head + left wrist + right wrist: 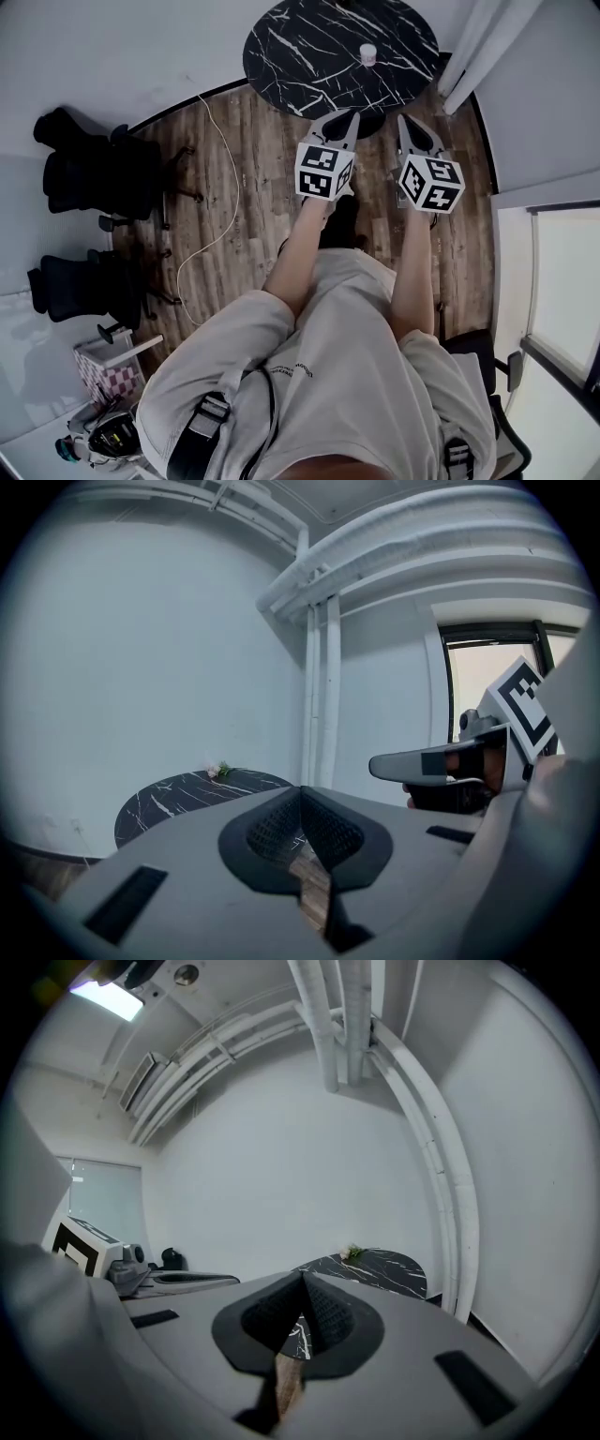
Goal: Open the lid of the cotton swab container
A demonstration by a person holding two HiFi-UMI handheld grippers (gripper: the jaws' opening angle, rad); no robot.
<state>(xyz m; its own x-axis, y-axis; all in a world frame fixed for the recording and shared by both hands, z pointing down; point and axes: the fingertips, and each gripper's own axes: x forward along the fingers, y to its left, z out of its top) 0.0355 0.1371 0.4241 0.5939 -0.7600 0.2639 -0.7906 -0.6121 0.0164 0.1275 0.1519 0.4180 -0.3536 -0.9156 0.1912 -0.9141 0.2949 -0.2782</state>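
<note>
The cotton swab container (368, 54) is a small pale pot with a pinkish base, standing on the far part of a round black marble table (309, 56). In the gripper views it shows only as a tiny pale shape (217, 771) (353, 1253) on the tabletop. My left gripper (352, 116) and right gripper (404, 121) are held side by side over the wooden floor, just short of the table's near edge. Both are shut with nothing between their jaws. In the left gripper view the right gripper (375, 764) shows at the right.
Black office chairs (89, 178) stand at the left, with a white cable (220, 197) trailing over the wooden floor. A white curtain (483, 42) hangs right of the table. White pipes (319, 686) run up the wall behind the table (202, 794). A window (562, 291) lies at the right.
</note>
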